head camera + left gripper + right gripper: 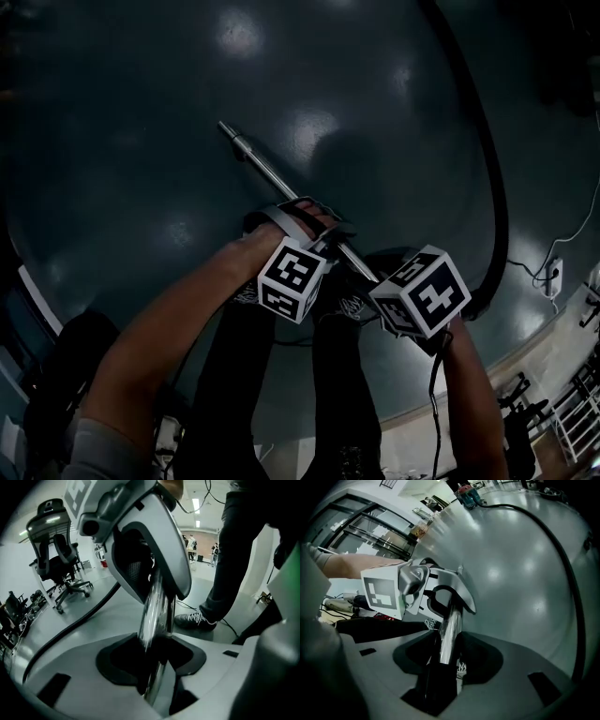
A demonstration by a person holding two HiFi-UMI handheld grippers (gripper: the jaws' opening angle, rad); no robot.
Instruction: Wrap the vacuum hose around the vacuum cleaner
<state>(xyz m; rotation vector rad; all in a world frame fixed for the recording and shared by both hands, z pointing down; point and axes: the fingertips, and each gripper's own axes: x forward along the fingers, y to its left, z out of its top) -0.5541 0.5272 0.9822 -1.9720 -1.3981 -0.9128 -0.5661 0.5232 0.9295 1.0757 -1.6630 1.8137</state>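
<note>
Over the dark floor [141, 187], the metal wand [267, 164] is pinched by the left claw [152, 667] and right claw [440, 667], likely to steer the trailing black hose [487, 169] for wrapping.

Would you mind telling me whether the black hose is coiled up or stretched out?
Stretched out: the hose lies in one long open curve across the floor.

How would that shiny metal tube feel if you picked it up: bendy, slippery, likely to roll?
Probably stiff: the metal vacuum wand runs dead straight through the left gripper and right gripper. It is likely slippery, since its surface looks polished and mirror-bright. Being round, it would probably roll if laid on the floor.
</note>
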